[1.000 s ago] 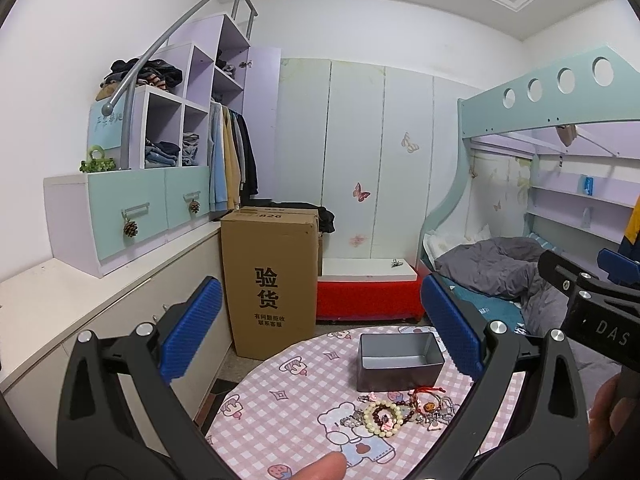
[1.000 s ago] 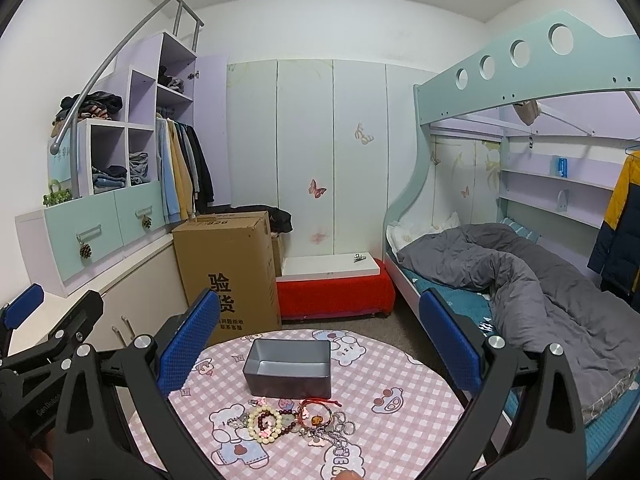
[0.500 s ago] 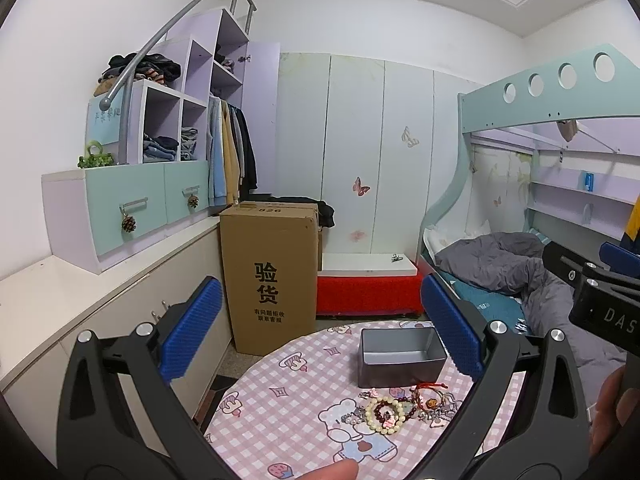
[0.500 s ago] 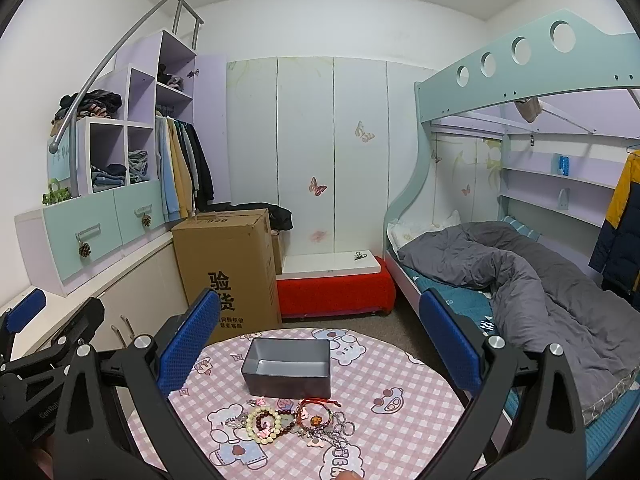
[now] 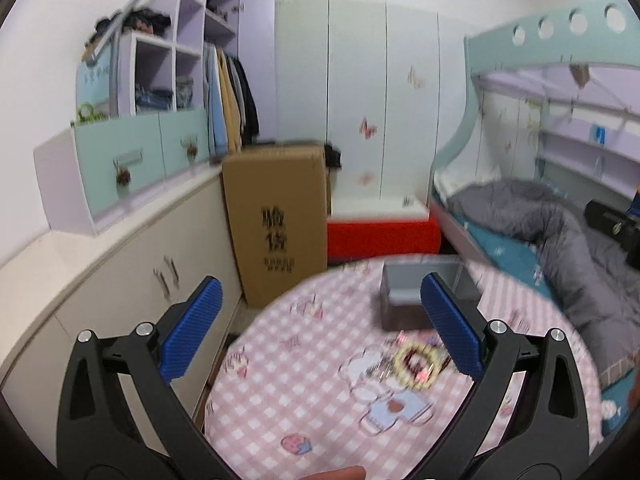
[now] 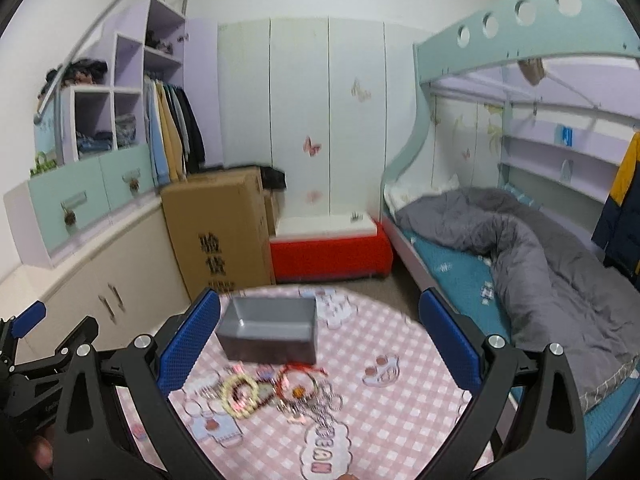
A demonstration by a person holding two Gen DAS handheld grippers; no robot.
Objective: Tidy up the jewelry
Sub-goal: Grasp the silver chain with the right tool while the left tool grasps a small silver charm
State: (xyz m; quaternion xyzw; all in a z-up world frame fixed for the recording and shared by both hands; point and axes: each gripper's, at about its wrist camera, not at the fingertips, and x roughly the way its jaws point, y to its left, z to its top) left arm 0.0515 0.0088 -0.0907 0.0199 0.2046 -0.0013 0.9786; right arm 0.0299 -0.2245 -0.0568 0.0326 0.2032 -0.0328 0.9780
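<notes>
A grey metal box [image 6: 269, 335] stands on a round table with a pink checked cloth [image 6: 384, 408]. In front of it lies a heap of jewelry: a pale bead bracelet [image 6: 239, 393], a red cord bracelet [image 6: 298, 380] and silver chains [image 6: 320, 402]. The box [image 5: 404, 292] and bead bracelet [image 5: 416, 363] also show in the left wrist view. My left gripper [image 5: 320, 328] is open and empty above the table. My right gripper [image 6: 320, 330] is open and empty above the jewelry.
A tall cardboard carton [image 6: 218, 232] stands behind the table. A red-and-white bench [image 6: 328, 246] is beyond it. A bunk bed with a grey duvet [image 6: 520, 240] is to the right. Cabinets and shelves [image 6: 92, 208] line the left wall.
Both grippers have tipped down toward the table, so the box and jewelry sit higher and larger in both views. Both stay open and empty.
</notes>
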